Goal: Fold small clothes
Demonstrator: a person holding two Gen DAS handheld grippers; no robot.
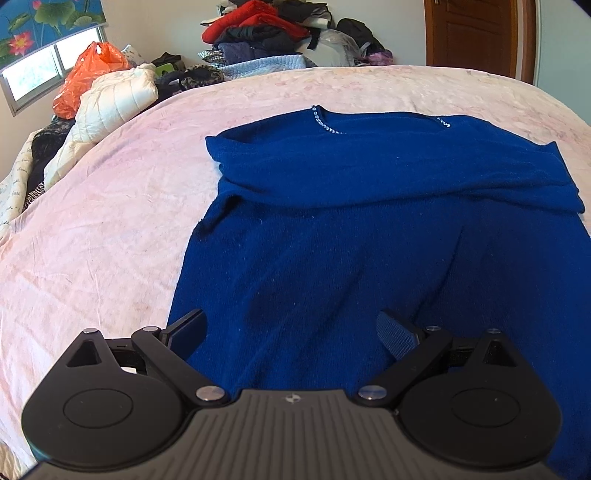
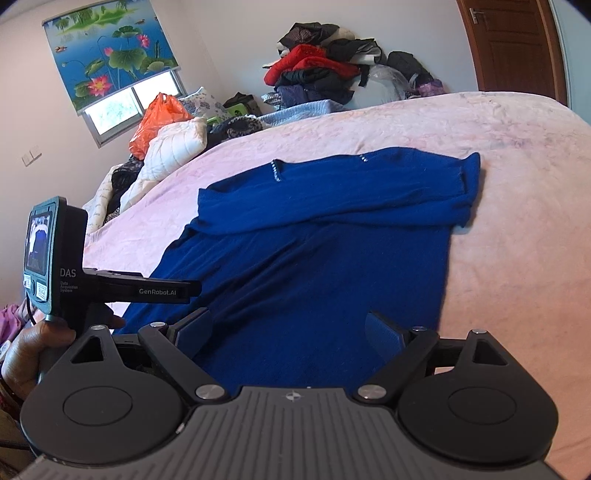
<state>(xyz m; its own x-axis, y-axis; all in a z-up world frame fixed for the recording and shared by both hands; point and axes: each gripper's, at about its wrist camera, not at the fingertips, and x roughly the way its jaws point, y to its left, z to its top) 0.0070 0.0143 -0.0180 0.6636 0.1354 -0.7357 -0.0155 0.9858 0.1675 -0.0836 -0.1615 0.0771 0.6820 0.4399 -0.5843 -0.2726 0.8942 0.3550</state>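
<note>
A dark blue sweater [image 1: 351, 229] lies flat on the pink bed cover [image 1: 92, 221], neckline with small sparkling stones [image 1: 325, 123] at the far end. Both sleeves are folded across the chest in a band. My left gripper [image 1: 291, 325] hovers open over the sweater's lower left part, nothing between its fingers. In the right wrist view the same sweater [image 2: 314, 258] fills the middle. My right gripper [image 2: 290, 325] stands open above the lower hem area, its jaws wide and bare. The left gripper [image 2: 197, 290] shows there at the left, held by a hand [image 2: 29, 354].
A pile of clothes [image 1: 266, 33] is stacked against the far wall. An orange plastic bag [image 1: 88, 74] and a white quilted jacket [image 1: 114, 99] lie at the bed's far left. A brown door [image 1: 476, 37] stands at the back right. The pink cover [image 2: 517, 221] extends right of the sweater.
</note>
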